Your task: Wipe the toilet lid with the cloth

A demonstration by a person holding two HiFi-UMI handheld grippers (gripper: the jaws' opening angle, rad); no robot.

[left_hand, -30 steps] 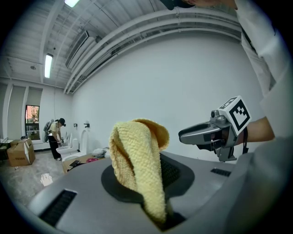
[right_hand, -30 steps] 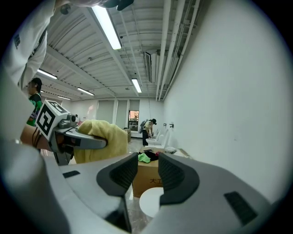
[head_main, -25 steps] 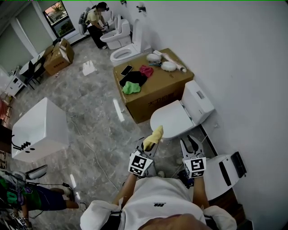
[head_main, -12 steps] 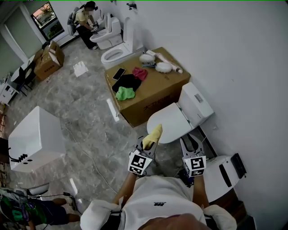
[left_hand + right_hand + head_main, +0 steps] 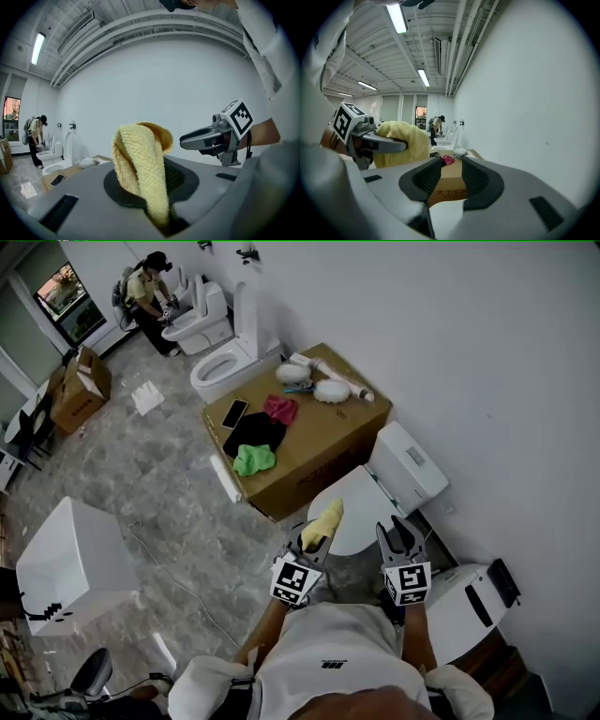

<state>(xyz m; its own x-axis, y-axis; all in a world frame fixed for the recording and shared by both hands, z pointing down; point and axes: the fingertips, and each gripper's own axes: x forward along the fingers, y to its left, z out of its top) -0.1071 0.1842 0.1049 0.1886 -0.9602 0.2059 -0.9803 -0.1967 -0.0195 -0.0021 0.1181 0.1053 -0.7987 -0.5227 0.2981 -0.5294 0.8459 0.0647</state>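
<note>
Plainly, left tool (image 5: pixel 313 543) pinches the yellow cloth (image 5: pixel 323 522) near the toilet lid (image 5: pixel 361 502); right tool (image 5: pixel 400 536) stands spread, empty.

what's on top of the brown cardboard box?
A flat phone, pink cloth, black cloth, green cloth and white fittings lie on the brown cardboard box. Anything beneath the cloths is covered.

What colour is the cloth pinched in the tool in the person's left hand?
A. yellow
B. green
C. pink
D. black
A: the left tool is shut on a yellow cloth that sticks up from between its jaws, while the green cloth, the pink cloth and the black cloth lie on the cardboard box.
</note>
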